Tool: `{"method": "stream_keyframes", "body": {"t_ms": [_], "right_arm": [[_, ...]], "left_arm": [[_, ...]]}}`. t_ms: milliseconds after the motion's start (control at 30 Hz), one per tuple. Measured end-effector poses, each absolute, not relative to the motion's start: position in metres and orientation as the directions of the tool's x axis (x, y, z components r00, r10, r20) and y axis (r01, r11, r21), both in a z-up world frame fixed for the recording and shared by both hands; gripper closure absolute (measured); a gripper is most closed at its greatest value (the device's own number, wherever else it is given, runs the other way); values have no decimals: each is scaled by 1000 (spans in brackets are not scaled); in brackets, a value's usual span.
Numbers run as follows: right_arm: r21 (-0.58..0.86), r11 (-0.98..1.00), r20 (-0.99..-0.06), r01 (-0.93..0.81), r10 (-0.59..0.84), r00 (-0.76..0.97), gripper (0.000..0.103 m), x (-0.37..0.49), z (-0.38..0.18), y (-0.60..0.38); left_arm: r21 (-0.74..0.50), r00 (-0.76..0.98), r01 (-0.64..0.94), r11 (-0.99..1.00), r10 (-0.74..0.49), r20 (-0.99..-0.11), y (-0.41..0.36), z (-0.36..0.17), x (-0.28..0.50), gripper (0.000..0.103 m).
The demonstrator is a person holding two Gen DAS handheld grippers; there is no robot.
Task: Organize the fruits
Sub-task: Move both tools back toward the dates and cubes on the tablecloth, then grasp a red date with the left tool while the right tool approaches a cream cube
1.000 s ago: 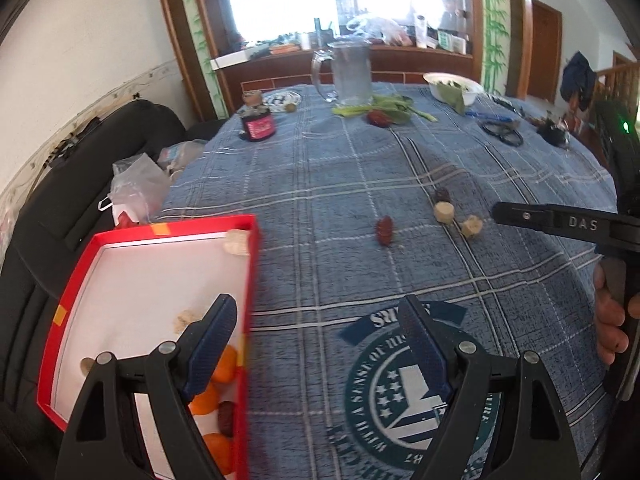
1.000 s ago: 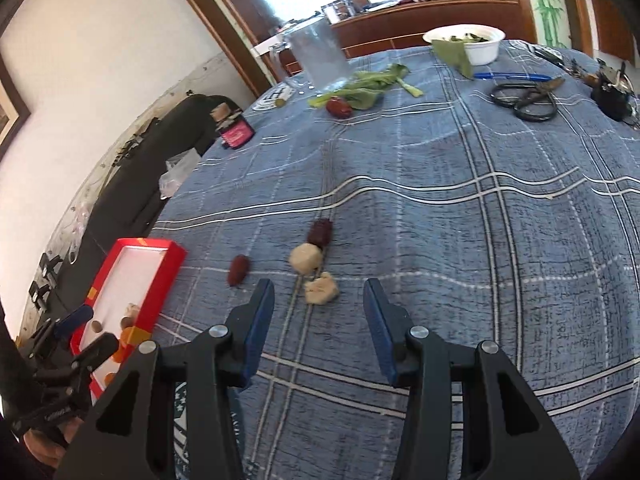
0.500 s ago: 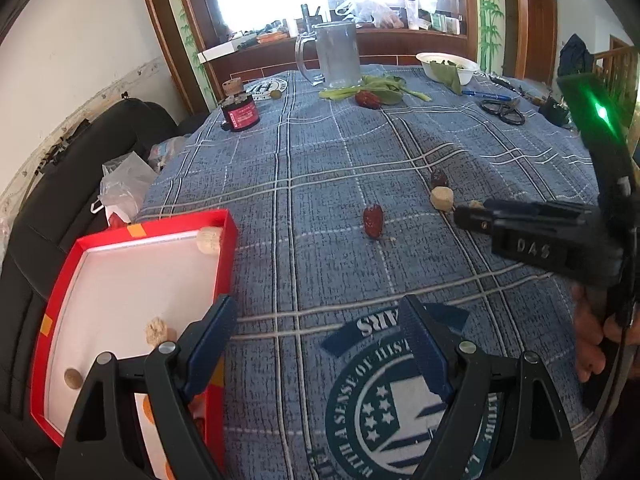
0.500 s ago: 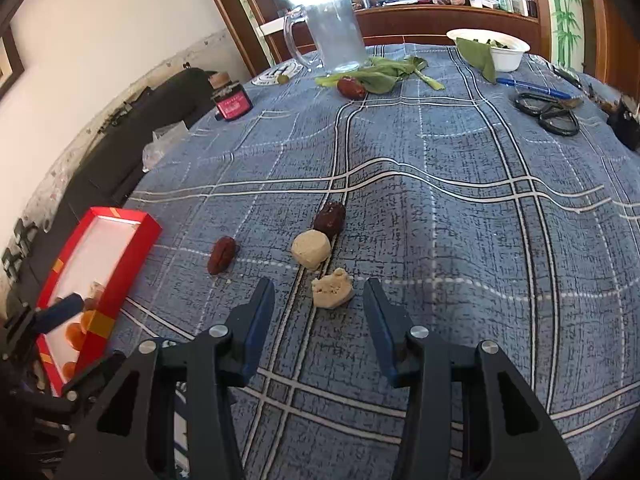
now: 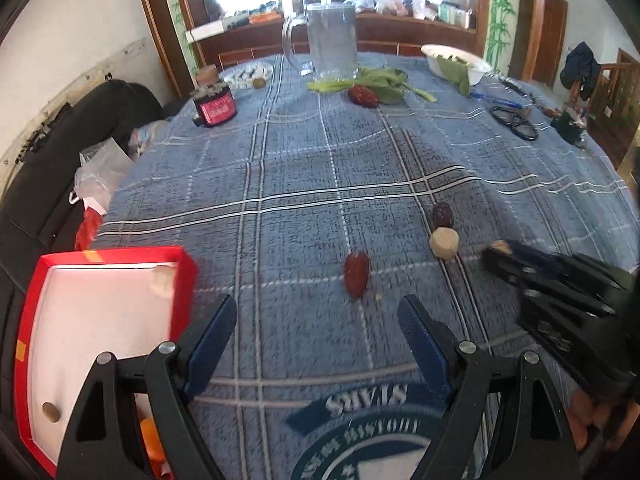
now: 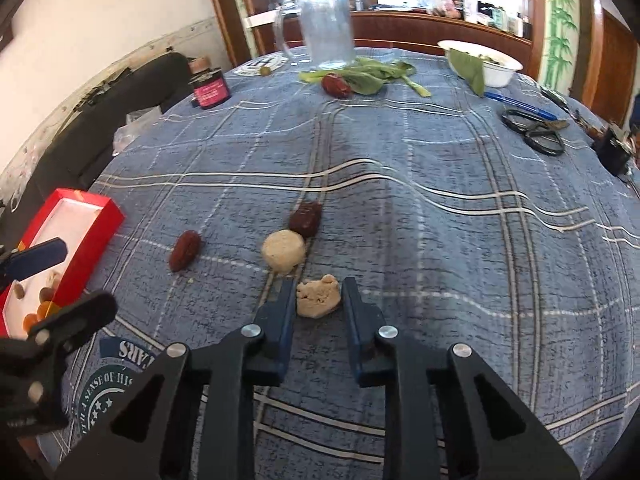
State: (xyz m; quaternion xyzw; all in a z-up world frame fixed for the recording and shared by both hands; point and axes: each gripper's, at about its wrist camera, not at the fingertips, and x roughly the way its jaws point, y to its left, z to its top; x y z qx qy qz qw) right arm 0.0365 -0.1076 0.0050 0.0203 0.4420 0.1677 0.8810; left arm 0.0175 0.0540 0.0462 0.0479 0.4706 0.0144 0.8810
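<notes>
My right tongs have just been closing and now pinch the pale, lumpy fruit piece where it lies on the blue checked cloth of the desk, I judge to carry it to the red cardboard box with white inside. My left tongs stand wide and empty near the wrinkled dark red date. On the cloth's round emblem I read "STARS" and "A SENSE OF HISTORY".

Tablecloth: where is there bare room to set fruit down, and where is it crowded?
Bare cloth spans the middle, between the red jar and the scissors, and to the right of the dark date. The red box has free white floor at its centre. Crowded: the cluster of dates and pale lumps by the right hand-held gripper, and the far edge around the glass jug.
</notes>
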Motion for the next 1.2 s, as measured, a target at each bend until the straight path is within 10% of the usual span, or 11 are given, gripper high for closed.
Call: {"method": "stream_keyframes", "body": {"t_ms": [300, 800, 1200], "right_arm": [[257, 945, -757, -203, 328, 565, 78, 39, 13, -126], [287, 936, -747, -203, 351, 565, 78, 36, 17, -129], [293, 935, -722, -202, 355, 594, 78, 33, 22, -132]], "left_arm": [[88, 499, -1, 996, 76, -863, 47, 25, 48, 21], [5, 507, 37, 999, -15, -862, 40, 20, 53, 87], [-59, 567, 48, 997, -76, -820, 43, 40, 24, 87]]}}
